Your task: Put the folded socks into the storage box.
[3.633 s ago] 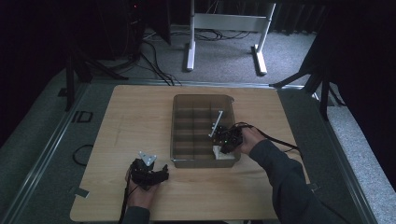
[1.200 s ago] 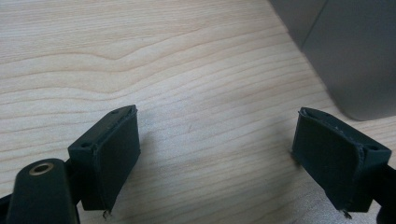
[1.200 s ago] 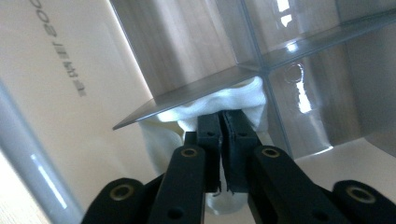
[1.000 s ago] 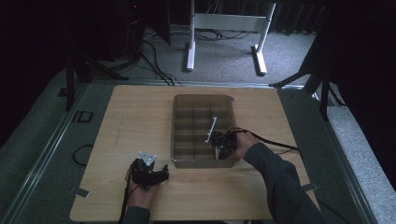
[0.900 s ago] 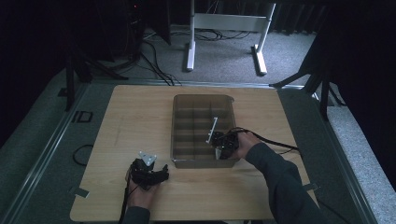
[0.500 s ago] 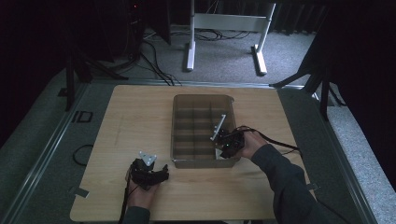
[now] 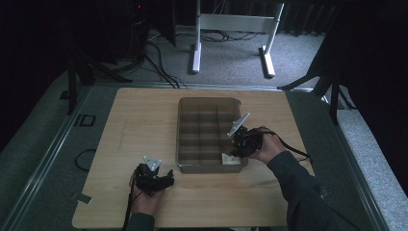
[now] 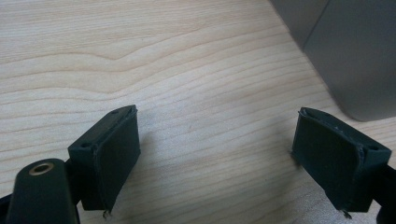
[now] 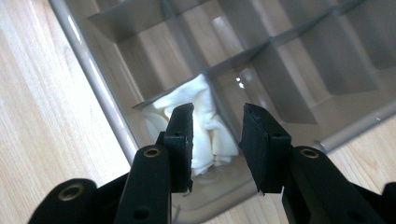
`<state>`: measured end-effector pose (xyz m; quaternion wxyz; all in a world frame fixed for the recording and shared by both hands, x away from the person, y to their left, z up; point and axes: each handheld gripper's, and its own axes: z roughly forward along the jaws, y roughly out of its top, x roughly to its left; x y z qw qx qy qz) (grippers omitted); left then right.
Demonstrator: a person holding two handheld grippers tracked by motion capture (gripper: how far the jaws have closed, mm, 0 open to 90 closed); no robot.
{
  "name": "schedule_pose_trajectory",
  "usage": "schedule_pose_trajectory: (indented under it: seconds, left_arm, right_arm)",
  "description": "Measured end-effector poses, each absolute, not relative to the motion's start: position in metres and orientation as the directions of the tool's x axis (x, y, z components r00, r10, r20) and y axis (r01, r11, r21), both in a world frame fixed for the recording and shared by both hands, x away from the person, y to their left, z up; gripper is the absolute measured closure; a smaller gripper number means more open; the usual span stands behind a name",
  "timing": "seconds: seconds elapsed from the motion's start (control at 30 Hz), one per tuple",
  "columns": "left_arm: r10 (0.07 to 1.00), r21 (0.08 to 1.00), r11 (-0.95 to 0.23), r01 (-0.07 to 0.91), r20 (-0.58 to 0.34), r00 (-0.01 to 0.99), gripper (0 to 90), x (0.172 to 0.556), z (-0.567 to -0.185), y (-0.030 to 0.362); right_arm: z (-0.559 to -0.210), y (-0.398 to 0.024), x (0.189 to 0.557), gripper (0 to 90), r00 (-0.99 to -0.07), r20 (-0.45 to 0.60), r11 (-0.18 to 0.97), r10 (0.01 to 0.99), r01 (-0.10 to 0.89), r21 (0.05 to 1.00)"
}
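A grey divided organizer box (image 7: 179, 130) stands in the middle of the wooden table. A crumpled white cloth (image 7: 231, 159) lies in its near right corner compartment (image 9: 208, 123). My right gripper (image 7: 235, 152) hovers just above that compartment, pointing down at the cloth. Its jaws (image 9: 215, 140) have just been opening and stand apart with nothing between the pads; the cloth sits below them. My left gripper (image 7: 156, 178) rests low over the table near the front, left of the box. It stands wide open (image 8: 217, 154) over bare wood.
The other box compartments (image 9: 299, 56) look bare. The box's near left corner (image 8: 355, 56) lies just beyond my left gripper. Bare wood (image 7: 139, 120) spreads left of the box. A white stand (image 7: 231, 29) and cables lie on the floor behind the table.
My right gripper has lifted and drawn back to the right from the corner compartment, its jaws widening. The white cloth stays in the compartment. The left gripper has kept still.
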<state>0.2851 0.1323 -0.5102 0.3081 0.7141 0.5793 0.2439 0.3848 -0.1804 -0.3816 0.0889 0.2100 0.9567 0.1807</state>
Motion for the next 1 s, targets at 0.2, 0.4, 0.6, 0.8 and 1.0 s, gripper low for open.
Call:
schedule_pose_trajectory:
  seconds: [0.2, 0.4, 0.6, 0.8, 1.0]
  left_arm:
    - [0.978, 0.723, -0.139, 0.677, -0.009, 0.21, 15.2, 0.285, -0.51, 0.132]
    - [0.978, 0.722, -0.14, 0.677, -0.007, 0.21, 15.2, 0.285, -0.51, 0.132]
    - [0.978, 0.723, -0.138, 0.677, -0.009, 0.209, 15.1, 0.285, -0.51, 0.132]
    - [0.978, 0.723, -0.137, 0.678, -0.01, 0.209, 15.1, 0.285, -0.51, 0.132]
    - [0.978, 0.723, -0.137, 0.677, -0.01, 0.208, 15.2, 0.285, -0.51, 0.132]
  right_arm:
    - [-0.38, -0.192, 0.382, 63.1, -0.876, -0.099, 0.809, 0.473, 0.387, 0.443]
    - [-0.381, -0.202, 0.379, 62.9, -0.846, -0.099, 0.759, 0.524, 0.411, 0.506]
    - [-0.383, -0.213, 0.376, 62.3, -0.809, -0.094, 0.7, 0.58, 0.437, 0.565]
    - [-0.39, -0.222, 0.373, 61.9, -0.785, -0.095, 0.667, 0.613, 0.449, 0.595]
    - [-0.396, -0.227, 0.37, 61.5, -0.772, -0.084, 0.647, 0.63, 0.463, 0.605]
